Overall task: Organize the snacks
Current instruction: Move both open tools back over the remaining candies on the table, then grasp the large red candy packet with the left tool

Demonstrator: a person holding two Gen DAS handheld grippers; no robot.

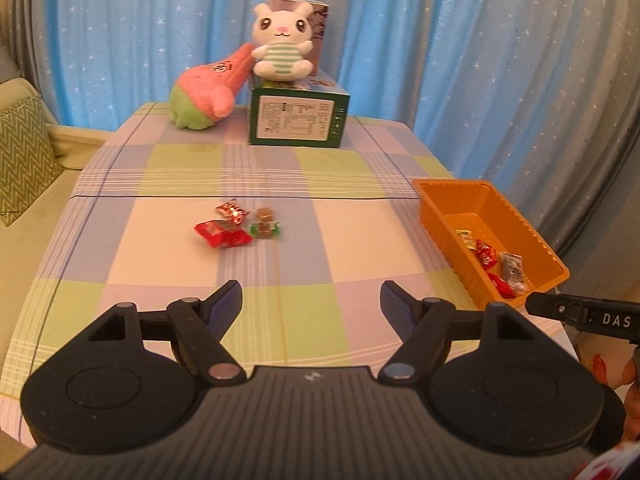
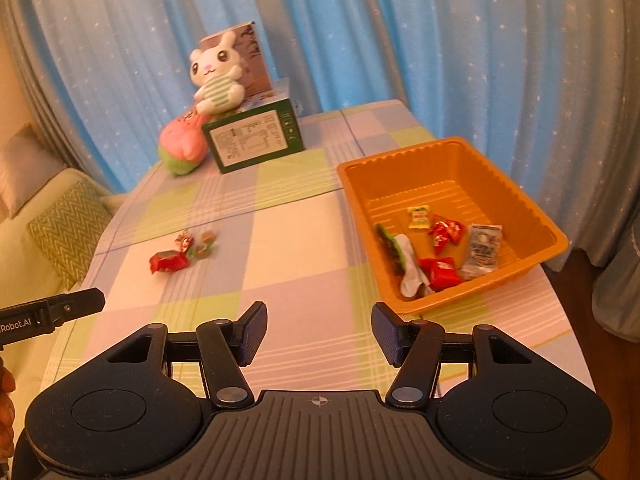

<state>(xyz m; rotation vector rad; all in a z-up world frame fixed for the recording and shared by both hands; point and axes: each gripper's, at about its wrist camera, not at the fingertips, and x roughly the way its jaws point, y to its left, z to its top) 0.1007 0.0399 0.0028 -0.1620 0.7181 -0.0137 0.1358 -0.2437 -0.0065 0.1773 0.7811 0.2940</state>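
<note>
On the tabletop (image 1: 360, 208), left wrist view: loose snacks (image 1: 236, 226) lie clustered mid-cloth, well ahead of the left gripper (image 1: 311, 300), whose jaws stand apart and empty, probably lined up for a pick. The red pack (image 1: 222, 236) lies flat, long axis roughly across the view. The tray (image 1: 436, 208) sits at the right edge, the likely collection point.

Right wrist view: the right gripper (image 2: 319, 330) is likewise apart and empty, just before the tray's near corner. Sorted snacks (image 2: 444, 248) lie inside the tray, at mixed angles.
</note>
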